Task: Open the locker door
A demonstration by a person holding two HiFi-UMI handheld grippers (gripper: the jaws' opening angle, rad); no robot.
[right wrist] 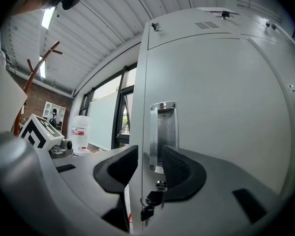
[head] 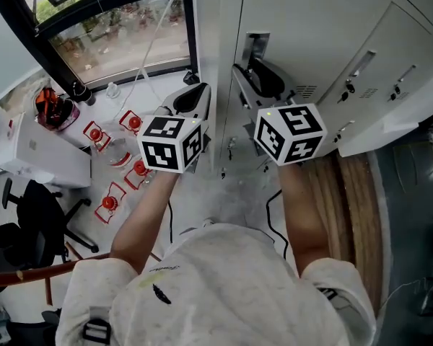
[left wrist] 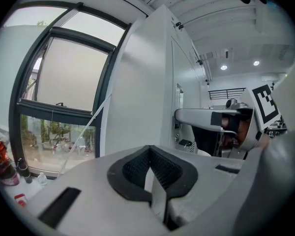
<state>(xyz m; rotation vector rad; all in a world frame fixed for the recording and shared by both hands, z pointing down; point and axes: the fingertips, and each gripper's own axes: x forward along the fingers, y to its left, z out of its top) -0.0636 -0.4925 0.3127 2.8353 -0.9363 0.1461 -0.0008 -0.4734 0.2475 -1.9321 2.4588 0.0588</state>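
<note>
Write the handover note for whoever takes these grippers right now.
Left gripper: shut, empty, beside the locker.
Right gripper: open, jaws astride the door's edge, not pressing.
Handle just beyond the jaws; key hangs below it.
Done: right gripper set at the door.
To do: pull the door open; whether it is ajar yet, cannot tell.

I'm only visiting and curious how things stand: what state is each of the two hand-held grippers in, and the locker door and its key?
Left hand-held gripper: shut, empty.
Right hand-held gripper: open, jaws astride the door's edge.
Locker door: looks closed.
Key: inserted in the door.
</note>
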